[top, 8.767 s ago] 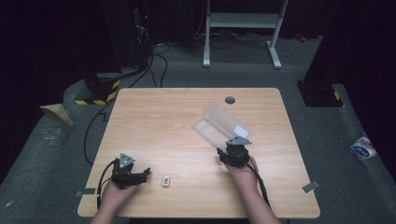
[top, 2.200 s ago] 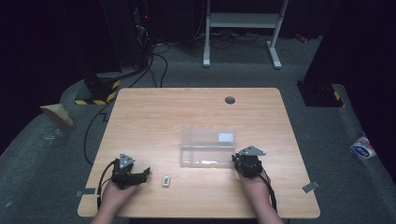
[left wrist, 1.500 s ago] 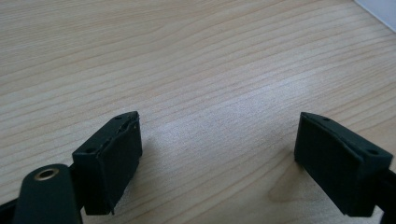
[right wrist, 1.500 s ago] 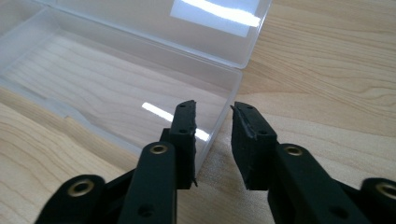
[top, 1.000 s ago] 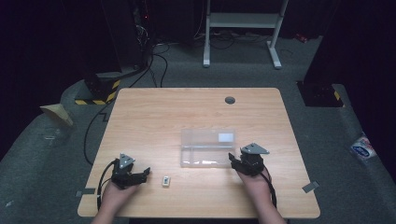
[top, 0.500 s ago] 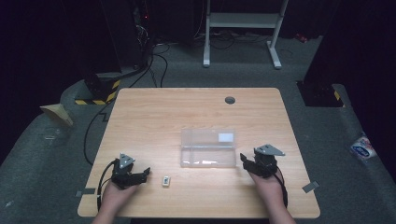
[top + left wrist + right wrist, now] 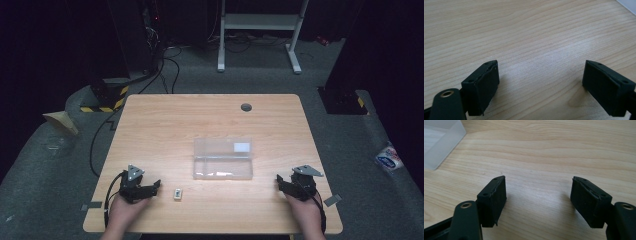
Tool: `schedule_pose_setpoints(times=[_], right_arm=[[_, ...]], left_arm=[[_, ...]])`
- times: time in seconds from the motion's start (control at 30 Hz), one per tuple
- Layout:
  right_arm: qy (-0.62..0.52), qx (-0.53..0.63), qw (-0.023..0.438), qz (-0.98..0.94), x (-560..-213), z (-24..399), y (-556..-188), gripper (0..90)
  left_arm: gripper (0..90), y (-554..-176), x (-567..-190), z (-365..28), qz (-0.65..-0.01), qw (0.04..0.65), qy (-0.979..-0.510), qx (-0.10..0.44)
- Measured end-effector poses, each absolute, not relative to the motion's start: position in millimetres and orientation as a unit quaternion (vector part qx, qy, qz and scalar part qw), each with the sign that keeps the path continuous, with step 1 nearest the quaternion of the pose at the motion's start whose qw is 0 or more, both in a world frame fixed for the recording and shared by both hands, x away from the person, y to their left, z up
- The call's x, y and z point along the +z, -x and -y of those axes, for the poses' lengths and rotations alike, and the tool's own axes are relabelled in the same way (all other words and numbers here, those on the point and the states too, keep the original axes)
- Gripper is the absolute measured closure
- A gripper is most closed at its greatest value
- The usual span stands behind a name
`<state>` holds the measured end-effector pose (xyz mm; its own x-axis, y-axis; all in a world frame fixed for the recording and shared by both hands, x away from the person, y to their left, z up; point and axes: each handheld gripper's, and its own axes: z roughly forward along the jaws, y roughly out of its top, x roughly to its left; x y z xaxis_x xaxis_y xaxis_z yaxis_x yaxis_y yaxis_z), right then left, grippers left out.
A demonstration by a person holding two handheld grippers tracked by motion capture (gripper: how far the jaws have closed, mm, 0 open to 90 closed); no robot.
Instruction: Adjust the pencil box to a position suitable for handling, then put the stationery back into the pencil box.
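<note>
Item: clear plastic box (image 7: pixel 223 158), centre of frame on worktop (image 7: pixel 165 125). Right gripper (image 7: pixel 284 184), lower right, just opening wide, empty. Left gripper (image 7: pixel 150 189) wide, empty. Risk: light box slides if nudged.

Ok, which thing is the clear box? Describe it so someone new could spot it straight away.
Start from the wooden table and look just right of its middle, toward the person's side. The clear box lies flat there, long and low, between the two grippers and touched by neither. It is see-through with a white label at its far right corner, unlike the tiny pale block nearer the left gripper.
</note>
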<state>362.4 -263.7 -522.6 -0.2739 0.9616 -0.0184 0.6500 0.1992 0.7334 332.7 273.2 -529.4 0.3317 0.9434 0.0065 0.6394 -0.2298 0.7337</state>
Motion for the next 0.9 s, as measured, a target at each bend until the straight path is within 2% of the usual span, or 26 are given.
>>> schedule_pose_setpoints(times=[0.2, 0.63, 0.9], right_arm=[[-0.557, 0.309, 0.243, -0.731, -523, 266, -363, 25.4], [-0.557, 0.307, 0.243, -0.732, -523, 266, -363, 25.7], [-0.555, 0.308, 0.244, -0.733, -523, 266, -363, 26.2]], left_arm=[[12.7, -334, -529, -275, -0.526, 0.324, -0.752, 0.23], [18.6, -334, -526, -277, -0.52, 0.321, -0.757, 0.231], [19.3, -323, -514, -267, -0.507, 0.348, -0.754, 0.232]])
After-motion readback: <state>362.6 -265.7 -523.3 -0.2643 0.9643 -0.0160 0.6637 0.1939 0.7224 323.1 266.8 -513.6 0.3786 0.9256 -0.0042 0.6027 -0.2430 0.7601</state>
